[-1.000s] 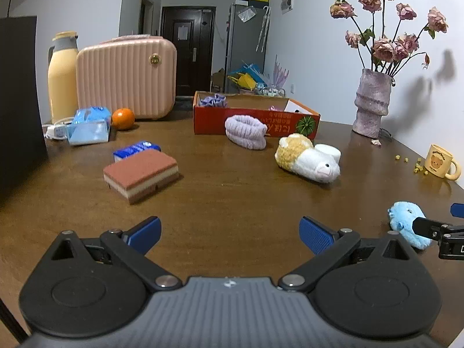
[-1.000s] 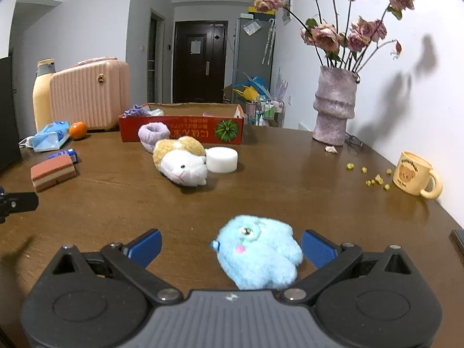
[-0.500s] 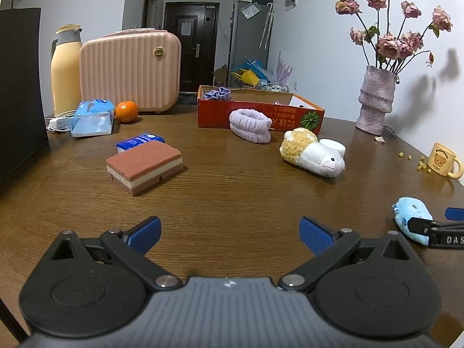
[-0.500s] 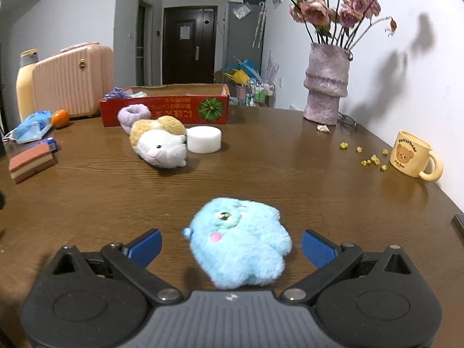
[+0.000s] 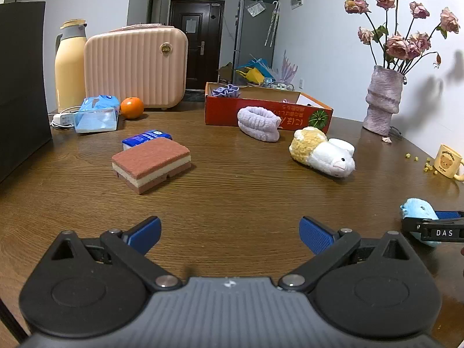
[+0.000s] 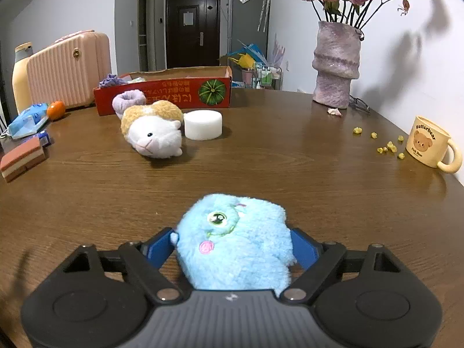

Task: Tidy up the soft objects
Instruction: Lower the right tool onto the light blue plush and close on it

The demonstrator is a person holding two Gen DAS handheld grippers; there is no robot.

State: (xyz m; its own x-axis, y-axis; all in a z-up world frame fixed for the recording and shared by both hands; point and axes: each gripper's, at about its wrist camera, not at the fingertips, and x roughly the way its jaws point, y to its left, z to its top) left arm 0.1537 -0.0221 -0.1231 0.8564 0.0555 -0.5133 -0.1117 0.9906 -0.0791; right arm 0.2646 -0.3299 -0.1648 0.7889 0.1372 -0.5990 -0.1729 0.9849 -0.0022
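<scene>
Our right gripper [image 6: 233, 246] has its jaws closing on the blue plush [image 6: 235, 240], pads already against its flanks as it lies on the table [image 6: 261, 162]. Our left gripper [image 5: 229, 229] is spread wide over bare wood, holding nothing. We judge the plush light, soft and squashy; a pinch across its middle should hold. The box [image 6: 162, 94] sits well beyond.

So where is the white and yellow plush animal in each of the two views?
Left wrist view: the plush animal lies right of centre, in front of the red box.
Right wrist view: the plush animal lies left of centre, beside a white round block.
Shared landmark: the red box behind it.
</scene>
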